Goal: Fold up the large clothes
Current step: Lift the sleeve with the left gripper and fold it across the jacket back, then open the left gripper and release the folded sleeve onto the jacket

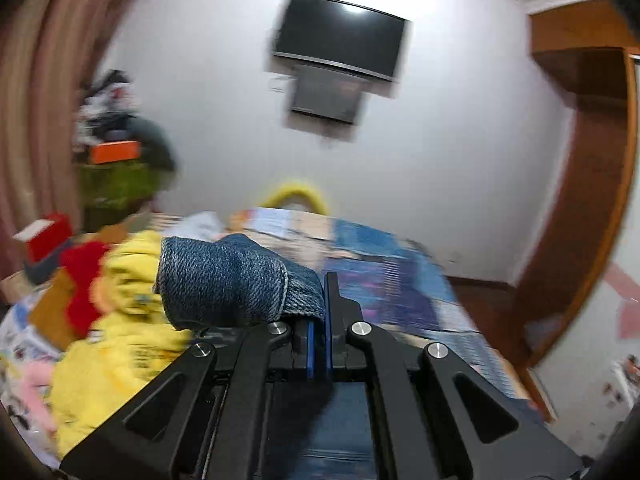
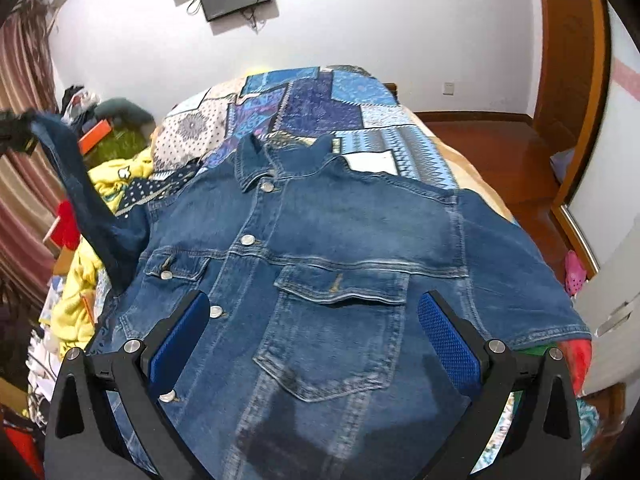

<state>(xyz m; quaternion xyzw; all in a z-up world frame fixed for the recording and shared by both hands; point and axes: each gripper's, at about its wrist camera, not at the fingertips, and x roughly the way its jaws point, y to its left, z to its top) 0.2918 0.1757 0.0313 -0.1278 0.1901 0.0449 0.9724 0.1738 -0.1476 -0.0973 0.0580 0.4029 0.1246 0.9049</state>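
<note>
A blue denim jacket [image 2: 340,260] lies front-up on the bed, buttoned, collar at the far end. Its left sleeve [image 2: 80,200] is lifted up and to the left. My left gripper [image 1: 322,280] is shut on the sleeve's cuff [image 1: 224,280] and holds it in the air; it also shows at the far left of the right wrist view [image 2: 16,130]. My right gripper [image 2: 314,312] is open and empty, hovering over the jacket's chest pocket [image 2: 340,300], one finger on each side of it.
The bed has a blue patchwork cover [image 2: 312,104]. Yellow clothes [image 1: 120,320] and red items [image 1: 84,280] are piled on the left. A TV [image 1: 340,36] hangs on the white wall. A wooden door frame [image 2: 572,80] stands at the right.
</note>
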